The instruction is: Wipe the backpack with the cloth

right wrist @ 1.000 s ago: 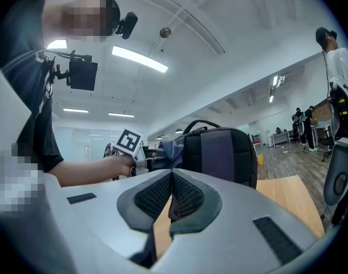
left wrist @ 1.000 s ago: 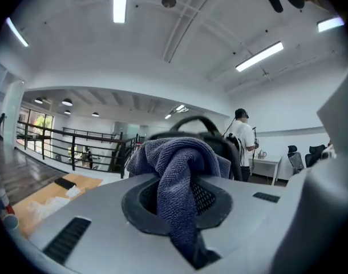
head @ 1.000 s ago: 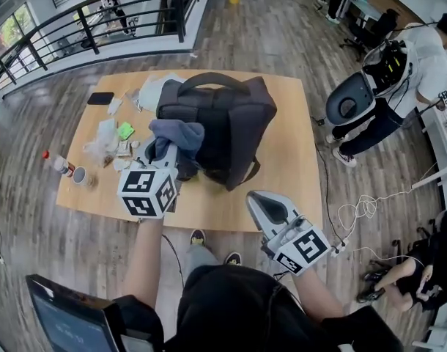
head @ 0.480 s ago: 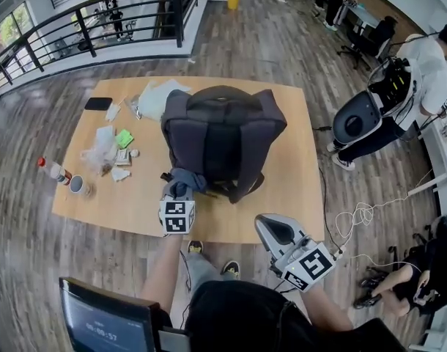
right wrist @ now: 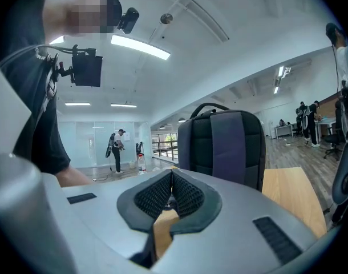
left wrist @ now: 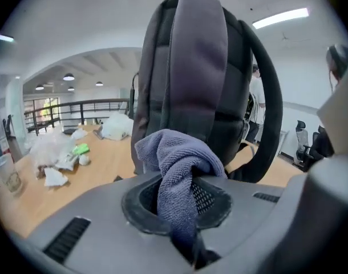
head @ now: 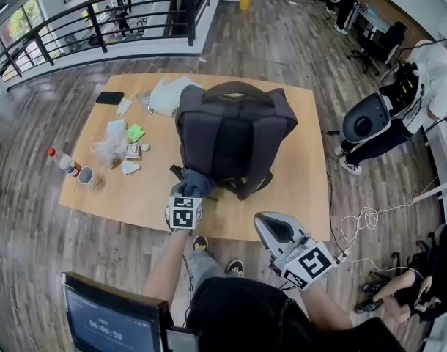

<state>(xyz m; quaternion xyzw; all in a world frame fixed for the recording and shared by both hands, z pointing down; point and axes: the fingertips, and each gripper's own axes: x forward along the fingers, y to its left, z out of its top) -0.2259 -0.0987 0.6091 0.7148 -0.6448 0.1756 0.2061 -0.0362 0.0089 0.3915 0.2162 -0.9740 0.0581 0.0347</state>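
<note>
Two grippers are in my feed. The left gripper (left wrist: 183,197) is pinching the blue-grey cloth (left wrist: 179,156). A bunch of it rises from between the pads, and a tail hangs below them. The right gripper (right wrist: 172,194) has its pads pressed together with nothing between them. It hangs off the table's near edge, toward the near right corner, above the floor.

The backpack (head: 234,134) is dark grey and stands upright about mid-table, a little toward the near edge, with its top handle arched up. The cloth meets it low down, at the foot of the near left side. I cannot tell how firmly it presses.

The table (head: 146,200) is light wood. Its right half is bare around the backpack, while the left half is cluttered. A black phone (head: 110,97) lies near the far left corner, just beside a crumpled white bag (head: 167,94) at the far edge. Wrappers (head: 110,151) and a green scrap (head: 135,133) lie further in. A red-capped bottle (head: 62,161) and a cup (head: 86,176) stand at the left edge.

The room has a grey-brown plank floor (head: 282,42). A black railing (head: 99,20) runs beyond the far edge. A person in a white top (head: 429,75) stands well off to the right, and a white cable (head: 363,218) is looped on the floor. A dark screen (head: 113,320) sits at my lower left.
</note>
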